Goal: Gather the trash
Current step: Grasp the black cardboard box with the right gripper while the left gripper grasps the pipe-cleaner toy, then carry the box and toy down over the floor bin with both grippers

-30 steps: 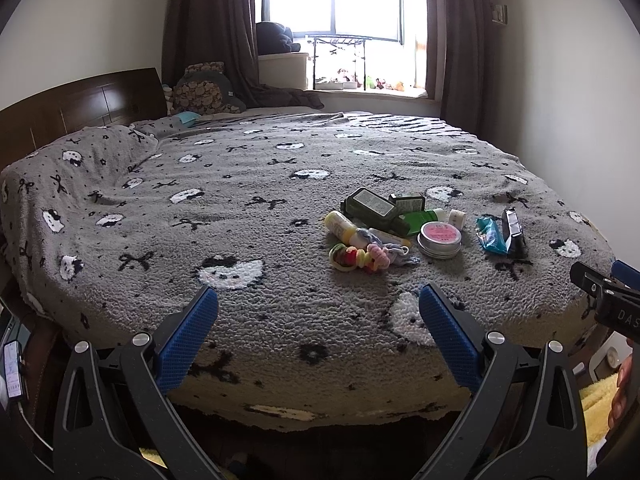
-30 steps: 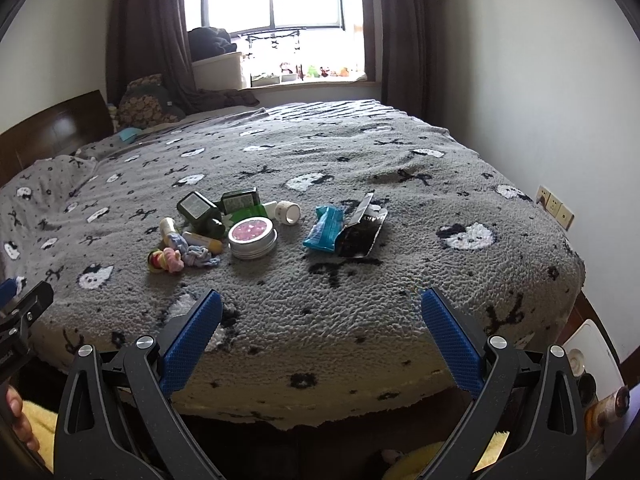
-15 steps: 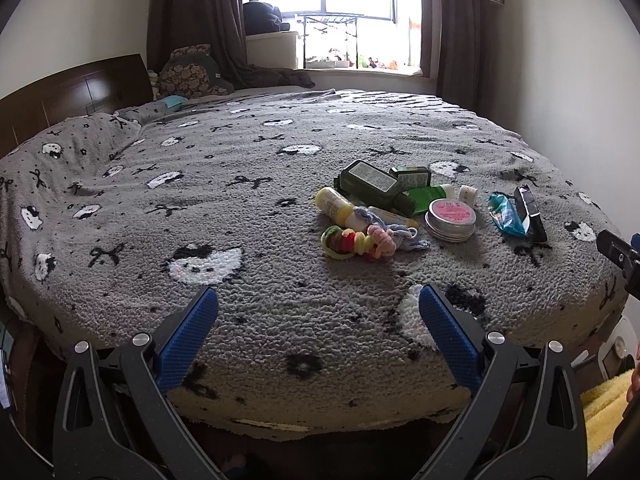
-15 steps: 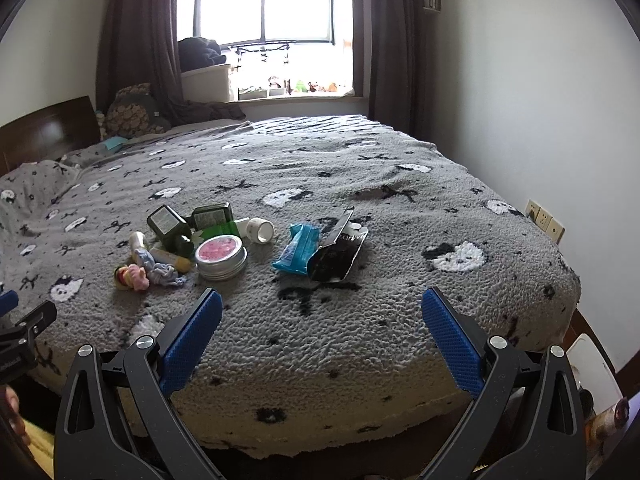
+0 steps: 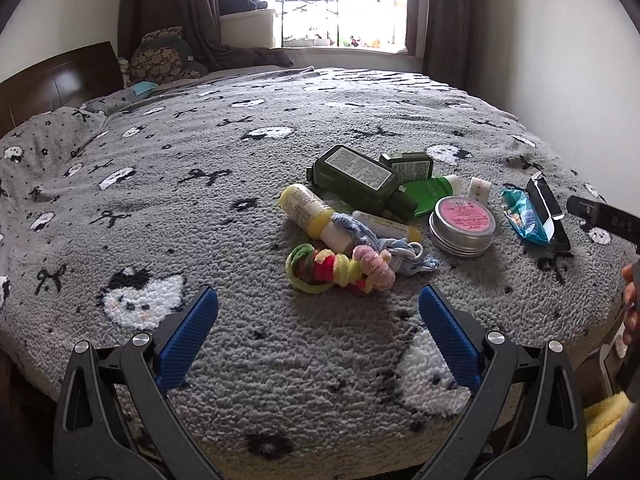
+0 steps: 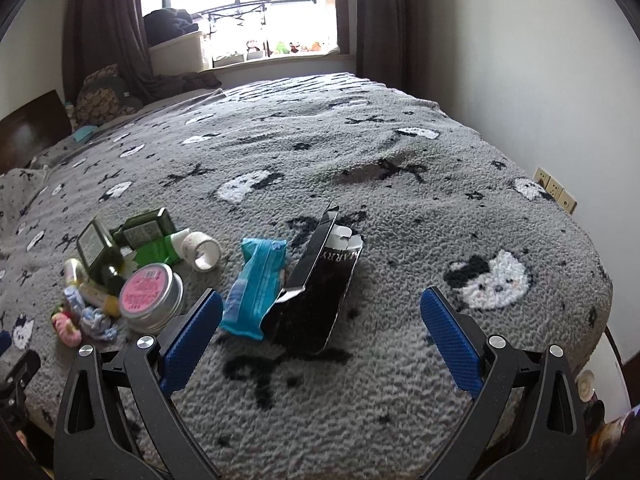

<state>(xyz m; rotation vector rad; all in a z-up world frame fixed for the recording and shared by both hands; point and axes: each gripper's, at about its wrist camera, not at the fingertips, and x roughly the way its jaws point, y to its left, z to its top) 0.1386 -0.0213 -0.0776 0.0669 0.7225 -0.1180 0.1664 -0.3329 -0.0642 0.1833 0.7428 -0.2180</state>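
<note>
A torn black wrapper (image 6: 320, 292) and a crumpled teal wrapper (image 6: 256, 284) lie side by side on the grey bed; both also show at the right of the left wrist view, black wrapper (image 5: 546, 208), teal wrapper (image 5: 522, 216). My right gripper (image 6: 320, 336) hangs open just short of them, empty. My left gripper (image 5: 318, 332) is open and empty too, hovering in front of a bundle of coloured hair ties (image 5: 336, 268). Around them sit a pink-lidded tin (image 5: 462, 220), green bottles (image 5: 356, 178), a yellow bottle (image 5: 308, 210) and a small white tape roll (image 6: 202, 252).
The bed's grey patterned blanket (image 5: 200, 184) runs back to a wooden headboard (image 5: 60, 76) and pillows (image 5: 164, 56). A white wall with sockets (image 6: 554, 192) stands close on the right. The bed edge drops off right below both grippers.
Both grippers have moved forward over the bed edge toward the pile; the items now look larger and nearer. Both stay open.
</note>
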